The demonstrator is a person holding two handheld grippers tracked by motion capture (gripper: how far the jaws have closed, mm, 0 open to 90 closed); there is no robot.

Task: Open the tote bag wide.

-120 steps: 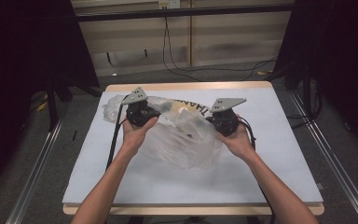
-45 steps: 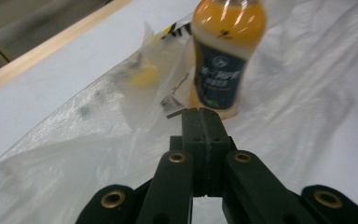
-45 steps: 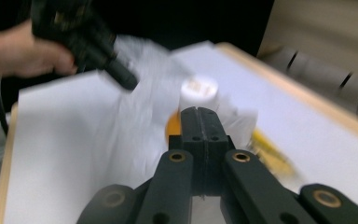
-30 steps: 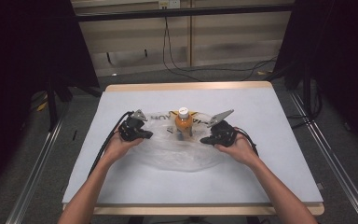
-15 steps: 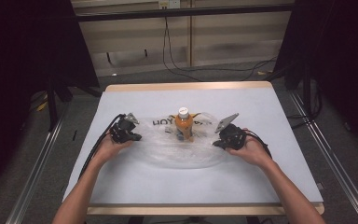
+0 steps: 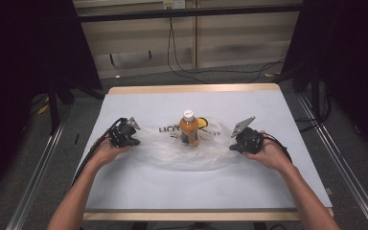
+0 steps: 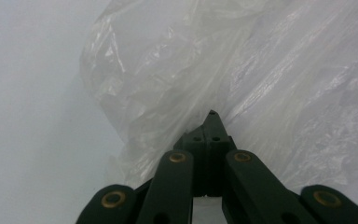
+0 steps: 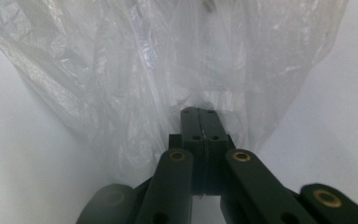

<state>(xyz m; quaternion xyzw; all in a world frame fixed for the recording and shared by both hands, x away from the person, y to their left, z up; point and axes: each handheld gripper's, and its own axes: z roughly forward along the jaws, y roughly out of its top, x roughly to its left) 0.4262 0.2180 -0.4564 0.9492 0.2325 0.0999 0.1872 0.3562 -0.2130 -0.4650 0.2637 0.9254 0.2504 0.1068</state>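
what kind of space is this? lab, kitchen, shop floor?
Most likely a lab or recording bay, not a kitchen. A bare white table stands alone between black curtains, loose cables run across the floor behind it, and metal rails flank it. On it stand a bottle and a clear plastic bag.

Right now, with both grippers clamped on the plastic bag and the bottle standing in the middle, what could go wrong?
1. The bottle stands upright on the spread plastic bag; a further outward pull could tip it over.
2. The left gripper and right gripper pinch only thin film at opposite edges, so it might tear or slip free.
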